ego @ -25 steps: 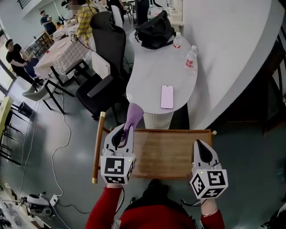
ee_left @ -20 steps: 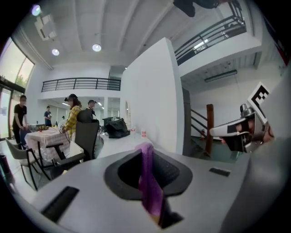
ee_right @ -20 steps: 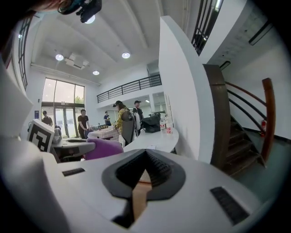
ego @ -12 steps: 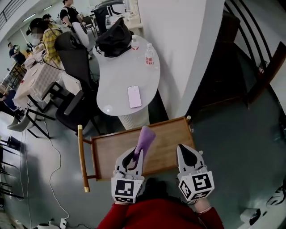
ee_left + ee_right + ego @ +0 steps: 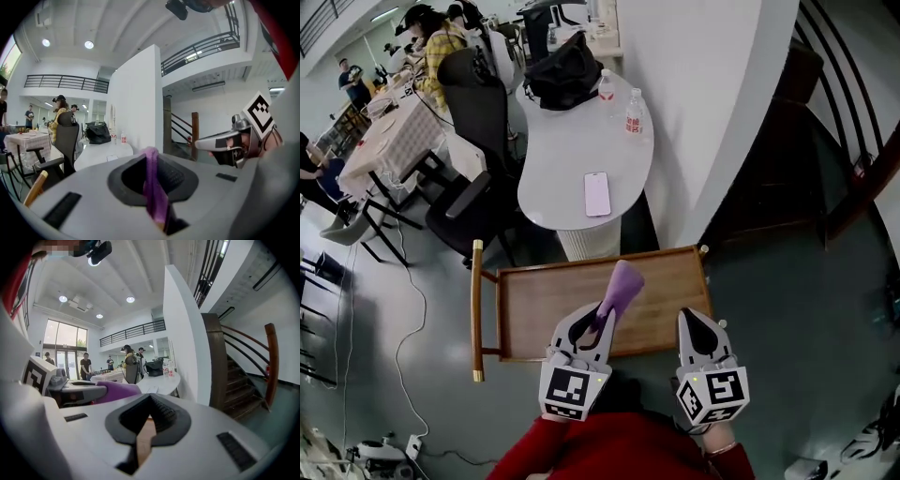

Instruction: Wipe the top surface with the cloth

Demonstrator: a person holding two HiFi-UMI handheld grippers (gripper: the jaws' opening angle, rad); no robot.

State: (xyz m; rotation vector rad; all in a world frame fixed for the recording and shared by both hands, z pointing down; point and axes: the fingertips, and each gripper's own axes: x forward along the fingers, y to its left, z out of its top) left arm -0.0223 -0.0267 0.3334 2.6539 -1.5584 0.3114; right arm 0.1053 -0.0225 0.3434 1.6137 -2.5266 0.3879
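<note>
The wooden top (image 5: pixel 544 305) is a rimmed tray-like surface just in front of me. A purple cloth (image 5: pixel 622 283) sticks out forward over its middle, and my left gripper (image 5: pixel 598 321) is shut on the cloth's near end. In the left gripper view the cloth (image 5: pixel 153 185) runs as a thin strip between the closed jaws. My right gripper (image 5: pixel 695 316) hovers over the top's near right corner, jaws together with nothing in them. In the right gripper view (image 5: pixel 150 397) a sliver of the wooden top (image 5: pixel 144 439) shows below the jaws and the cloth (image 5: pixel 117 390) lies to the left.
A wooden handle bar (image 5: pixel 476 309) runs along the top's left side. Beyond stands a white oval table (image 5: pixel 572 159) with a phone (image 5: pixel 596 193), bottles (image 5: pixel 633 117) and a black bag (image 5: pixel 562 75). Office chairs (image 5: pixel 478 103) are at left, a white wall (image 5: pixel 703 94) and dark stairs (image 5: pixel 853 141) at right.
My left gripper has carried the cloth from the top's far left edge rightward to its middle. The right gripper stays by the right front corner. My head view has shifted.
</note>
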